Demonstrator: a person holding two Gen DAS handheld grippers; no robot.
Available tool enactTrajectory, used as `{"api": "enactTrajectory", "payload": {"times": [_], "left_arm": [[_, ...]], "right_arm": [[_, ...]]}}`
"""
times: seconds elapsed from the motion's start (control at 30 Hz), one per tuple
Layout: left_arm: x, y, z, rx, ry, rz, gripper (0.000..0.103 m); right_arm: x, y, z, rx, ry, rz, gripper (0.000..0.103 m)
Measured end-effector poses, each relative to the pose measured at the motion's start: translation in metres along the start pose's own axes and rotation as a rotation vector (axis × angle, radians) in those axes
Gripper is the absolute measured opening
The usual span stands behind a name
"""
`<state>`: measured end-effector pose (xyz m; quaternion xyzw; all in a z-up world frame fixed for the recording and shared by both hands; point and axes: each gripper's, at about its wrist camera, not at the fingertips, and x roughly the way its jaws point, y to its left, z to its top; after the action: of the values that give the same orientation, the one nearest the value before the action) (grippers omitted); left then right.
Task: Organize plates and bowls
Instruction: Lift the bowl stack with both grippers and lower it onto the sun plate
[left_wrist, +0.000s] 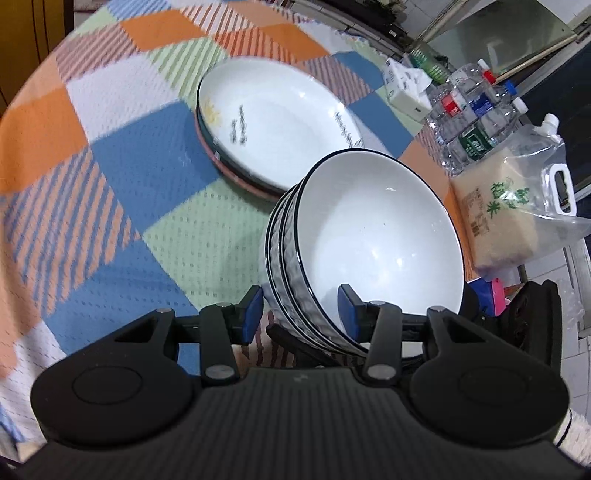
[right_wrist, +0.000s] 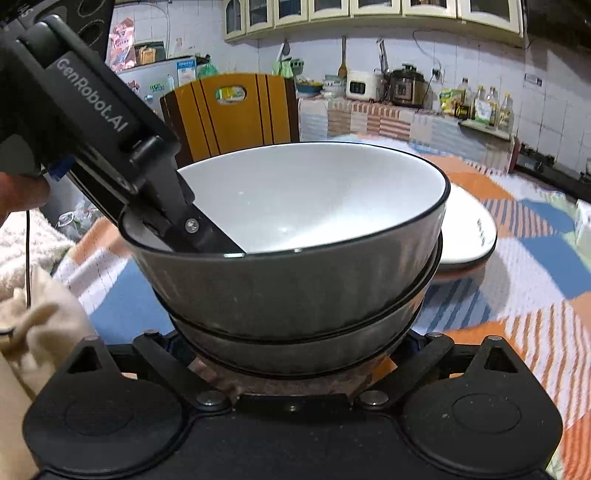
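Checkered tablecloth (left_wrist: 122, 158) under stacked bowls (left_wrist: 369, 240), left claw (left_wrist: 301, 314) clamped across their rim, right claw's state hidden

bowl stack (left_wrist: 362, 240) between tongs, plates (left_wrist: 273, 125) beyond, bottles (left_wrist: 476, 114) right

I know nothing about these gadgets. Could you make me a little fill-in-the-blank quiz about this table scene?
1. The left gripper holds a stack of ___ by the rim.
2. One of its fingers sits ___ the top bowl.
3. Farther back on the tablecloth lies a stack of ___.

Missing words: bowls; inside; plates.
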<state>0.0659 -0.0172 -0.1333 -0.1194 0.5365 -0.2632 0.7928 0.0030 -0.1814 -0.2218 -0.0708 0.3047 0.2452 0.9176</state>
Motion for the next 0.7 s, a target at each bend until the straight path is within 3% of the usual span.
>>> {"api": "enactTrajectory", "payload": {"times": [0.37, 0.53, 0.7], "left_arm": [[-0.035, -0.016, 0.062, 0.047, -0.025, 0.03, 0.042], [-0.025, -0.017, 0.094, 0.068, -0.014, 0.032, 0.042], [0.0, -0.01, 0.117, 0.086, -0.017, 0.038, 0.043]], "right_arm": [[0.0, -0.013, 0.052, -0.034, -0.092, -0.022, 0.1], [0.009, -0.023, 0.063, -0.026, -0.106, -0.042, 0.1], [0.033, -0.037, 0.074, -0.04, -0.056, -0.087, 0.1]]}}
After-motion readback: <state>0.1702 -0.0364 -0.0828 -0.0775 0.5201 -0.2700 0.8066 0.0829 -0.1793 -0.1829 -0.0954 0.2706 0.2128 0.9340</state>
